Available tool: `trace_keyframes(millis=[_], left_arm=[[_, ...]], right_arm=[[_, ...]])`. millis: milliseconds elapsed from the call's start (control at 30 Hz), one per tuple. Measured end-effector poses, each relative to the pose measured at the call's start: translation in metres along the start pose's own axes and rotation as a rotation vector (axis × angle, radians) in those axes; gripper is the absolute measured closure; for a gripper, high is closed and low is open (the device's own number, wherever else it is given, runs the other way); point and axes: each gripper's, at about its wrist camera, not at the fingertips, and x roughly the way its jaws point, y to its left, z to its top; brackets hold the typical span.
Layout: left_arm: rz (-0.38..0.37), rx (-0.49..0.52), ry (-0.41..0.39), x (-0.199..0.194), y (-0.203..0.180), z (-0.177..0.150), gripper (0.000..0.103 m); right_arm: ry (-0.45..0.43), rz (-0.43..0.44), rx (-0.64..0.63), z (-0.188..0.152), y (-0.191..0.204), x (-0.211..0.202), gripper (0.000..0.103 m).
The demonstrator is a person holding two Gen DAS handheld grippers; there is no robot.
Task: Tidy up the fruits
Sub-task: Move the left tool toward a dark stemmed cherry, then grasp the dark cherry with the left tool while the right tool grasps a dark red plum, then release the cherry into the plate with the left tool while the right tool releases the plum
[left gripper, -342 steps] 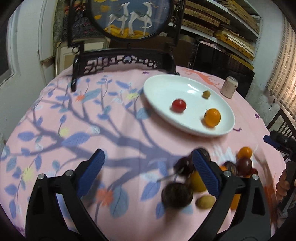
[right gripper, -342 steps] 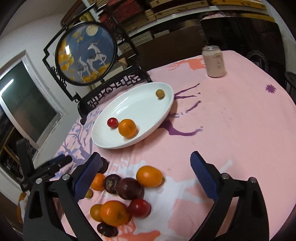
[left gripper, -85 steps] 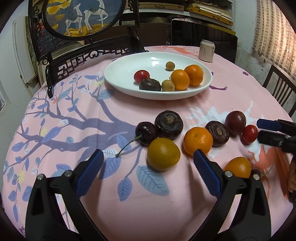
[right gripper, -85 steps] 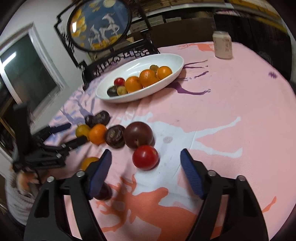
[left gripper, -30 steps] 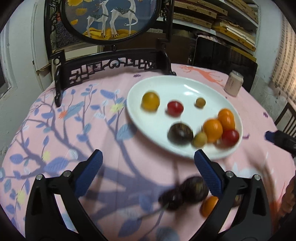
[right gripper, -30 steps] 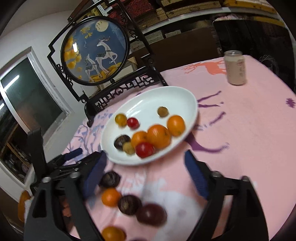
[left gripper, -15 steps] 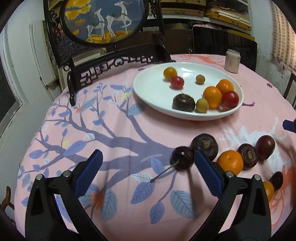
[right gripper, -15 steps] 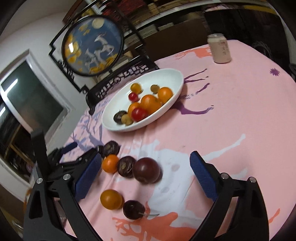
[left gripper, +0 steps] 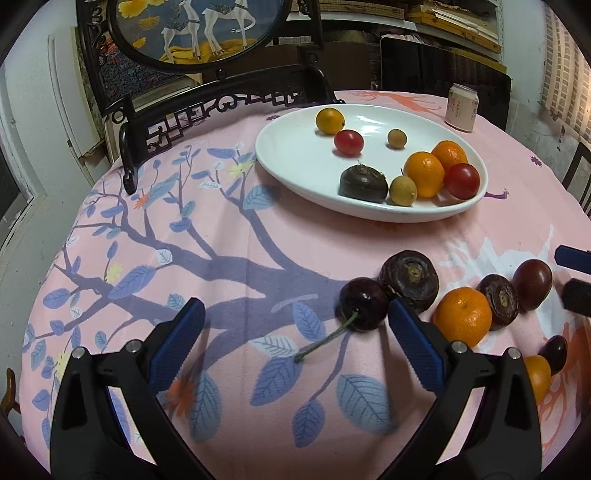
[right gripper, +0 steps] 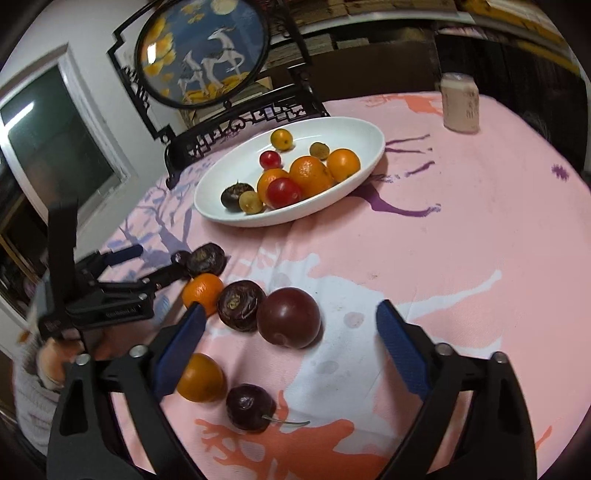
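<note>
A white oval plate [left gripper: 295,162] [right gripper: 365,155] holds several fruits: oranges, red tomatoes, small yellow ones and a dark water chestnut. Loose fruit lies on the pink cloth. My left gripper [left gripper: 293,328] is open, low over the cloth, with a dark cherry [left gripper: 364,304] just inside its right finger, beside a water chestnut [left gripper: 409,278] and an orange [left gripper: 462,317]. My right gripper [right gripper: 288,330] is open around a dark plum [right gripper: 289,317], with another water chestnut [right gripper: 241,304], an orange [right gripper: 200,376] and a cherry [right gripper: 249,408] close by.
A carved black stand with a round deer painting [left gripper: 207,29] rises behind the plate. A pale can [left gripper: 461,112] [right gripper: 461,107] stands at the far right. The round table's edge curves away on all sides. A chair back [left gripper: 580,177] is at the right.
Both grippers have moved down and forward toward the loose fruit. The left one has come closer to the cherry; the right one now frames the dark plum.
</note>
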Motion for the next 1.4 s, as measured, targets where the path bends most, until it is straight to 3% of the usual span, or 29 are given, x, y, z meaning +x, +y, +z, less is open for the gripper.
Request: trace_keyframes(millis=[200,267,300,333,400,600,733,900,1033,1067,1100,1200,1267,1300,1400], left_arm=[[-0.083,0.043,-0.005,0.0,-0.009,0.0,0.005],[-0.148,0.056,-0.006,0.0,-0.013,0.001,0.02],[-0.187,0.057,-0.004,0.0,-0.014,0.002,0.035],[-0.223,0.057,0.0,0.0,-0.014,0.002,0.056],[-0.265,0.075,0.01,0.0,-0.02,0.001,0.076],[-0.239,0.066,-0.014,-0.006,-0.02,0.001,0.076],[-0.221,0.026,-0.068,-0.02,-0.008,0.013,0.076],[-0.206,-0.005,-0.114,-0.019,-0.002,0.061,0.076],[-0.186,-0.025,-0.111,0.002,-0.003,0.092,0.074],[-0.17,-0.033,-0.109,0.01,-0.003,0.098,0.071],[-0.156,-0.048,-0.11,0.017,-0.002,0.102,0.056],[-0.167,-0.092,-0.106,0.03,0.004,0.105,0.032],[-0.181,-0.096,-0.083,0.037,0.007,0.102,0.018],[-0.173,-0.098,-0.079,0.039,0.008,0.101,0.01],[-0.143,-0.122,-0.078,0.039,0.014,0.097,0.009]], right_arm=[[0.053,-0.017,-0.038,-0.007,0.003,0.018,0.036],[0.072,-0.01,-0.057,-0.008,0.006,0.023,0.046],[0.069,-0.002,-0.059,-0.008,0.007,0.022,0.056],[0.066,0.001,-0.057,-0.008,0.007,0.022,0.061],[0.064,0.01,-0.049,-0.008,0.005,0.021,0.062],[0.052,0.013,-0.04,-0.006,0.004,0.017,0.063],[-0.018,0.032,-0.008,0.004,-0.001,0.001,0.063],[-0.08,0.025,-0.017,0.05,0.004,-0.002,0.063],[-0.086,0.017,0.009,0.093,0.001,0.023,0.063],[-0.079,0.012,0.017,0.103,-0.001,0.035,0.063],[-0.078,0.008,0.024,0.109,-0.002,0.043,0.063],[-0.071,0.033,0.06,0.125,-0.006,0.07,0.062],[-0.055,0.051,0.076,0.126,-0.008,0.079,0.047],[-0.057,0.052,0.077,0.125,-0.01,0.079,0.032],[-0.117,0.034,0.07,0.12,-0.015,0.064,0.032]])
